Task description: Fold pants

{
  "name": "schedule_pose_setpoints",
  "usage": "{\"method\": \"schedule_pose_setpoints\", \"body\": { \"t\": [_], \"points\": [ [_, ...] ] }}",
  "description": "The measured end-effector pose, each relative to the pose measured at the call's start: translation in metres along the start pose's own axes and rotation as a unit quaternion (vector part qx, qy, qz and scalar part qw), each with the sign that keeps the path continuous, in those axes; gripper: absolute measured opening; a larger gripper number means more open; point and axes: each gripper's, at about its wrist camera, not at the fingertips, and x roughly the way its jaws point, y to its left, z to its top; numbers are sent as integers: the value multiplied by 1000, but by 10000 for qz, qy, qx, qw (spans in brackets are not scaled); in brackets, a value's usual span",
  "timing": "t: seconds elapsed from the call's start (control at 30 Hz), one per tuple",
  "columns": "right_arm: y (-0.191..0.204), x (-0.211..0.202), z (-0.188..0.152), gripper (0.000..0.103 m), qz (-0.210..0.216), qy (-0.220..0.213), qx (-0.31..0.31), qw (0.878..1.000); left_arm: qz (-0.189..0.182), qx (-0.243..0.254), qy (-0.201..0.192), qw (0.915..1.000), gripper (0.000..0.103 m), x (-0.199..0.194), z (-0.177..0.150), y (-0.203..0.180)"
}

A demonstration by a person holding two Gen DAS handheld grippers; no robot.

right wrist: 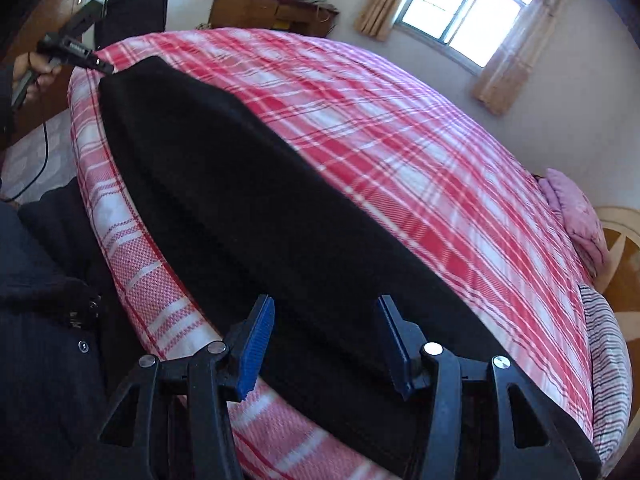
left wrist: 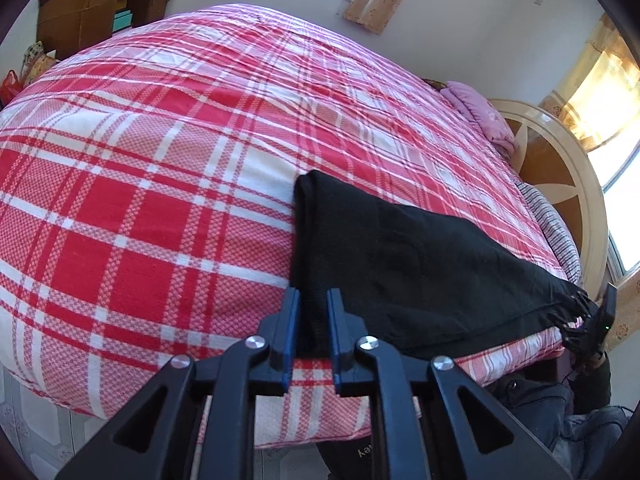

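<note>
Left gripper (left wrist: pixel 313 320): nearest in the left wrist view, at the near edge of the bed; its blue pads stand a narrow gap apart with one end of the pants' edge between them. Whether the pads press the cloth cannot be told.
Right gripper (right wrist: pixel 326 340): jaws about half open, straddling the near end of the pants; the cloth lies between the fingers but the pads stand clear of it on both sides.
Pants (right wrist: pixel 248 208): black, folded into a long narrow strip, lying flat along the near edge of the bed and running between the two grippers.
Person: a hand (right wrist: pixel 30 68) holds the left gripper's handle at the far end of the pants in the right wrist view; dark clothing shows below the bed edge.
Bed (left wrist: pixel 140 200): covered by a red, pink and white plaid sheet.
Pillow (left wrist: pixel 480 112): pink, at the far right by the headboard (left wrist: pixel 560 168).
Cabinet (left wrist: pixel 92 12): wooden, against the far wall.
Window (right wrist: pixel 468 4): bright, with beige curtains at its sides.
</note>
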Motion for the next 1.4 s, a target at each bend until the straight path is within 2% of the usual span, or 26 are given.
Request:
{"method": "schedule_pose_setpoints", "body": {
  "t": [0.17, 0.27, 0.37, 0.47, 0.53, 0.6, 0.7, 0.8, 0.9, 0.97, 1.0, 1.07, 1.17, 1.3, 1.4],
  "points": [
    [17, 18, -3, 54, -221, 149, -349, 9990, -111, 321, 142, 9993, 14, 9, -3, -22],
    [19, 23, -5, 54, -291, 216, -467, 9983, 159, 570, 313, 9978, 14, 22, -8, -34],
    [20, 27, -5, 52, -307, 211, -488, 9981, 175, 504, 257, 9982, 14, 24, -6, -34],
    [17, 28, -1, 41, -199, 175, -308, 9992, 373, 712, 271, 9964, 7, 23, -6, -38],
    [16, 30, 0, 24, -189, 217, -260, 9992, 451, 806, 264, 9954, 4, 24, -7, -43],
    [19, 31, 1, 13, -83, 229, -279, 9993, 502, 893, 277, 9944, 2, 26, -8, -46],
    [25, 23, 4, 5, -75, 117, -329, 9994, 653, 980, 214, 9928, 0, 22, -6, -48],
    [19, 2, 13, 4, 116, -124, -103, 9998, 756, 988, 114, 9922, 0, 9, 0, -43],
    [16, -26, 21, 4, 287, -374, 65, 9989, 590, 831, -70, 9948, 0, -12, 6, -33],
    [19, -38, 24, 4, 388, -491, 95, 9980, 433, 862, -7, 9953, 0, -18, 5, -31],
    [22, -40, 24, 4, 351, -511, 48, 9981, 509, 873, -73, 9949, 0, -19, 4, -31],
    [29, -32, 22, 4, 178, -390, -118, 9990, 668, 992, -77, 9928, 1, -13, 2, -35],
    [41, -9, 12, 4, -120, -95, -393, 9991, 988, 1268, 133, 9869, 17, 2, -6, -43],
    [40, 0, -1, 4, -63, 41, -364, 9993, 1089, 1481, 254, 9826, 19, 16, -15, -50],
    [37, -3, -2, 4, -16, 27, -293, 9996, 1102, 1351, 207, 9845, 19, 15, -14, -47]
  ]
}}
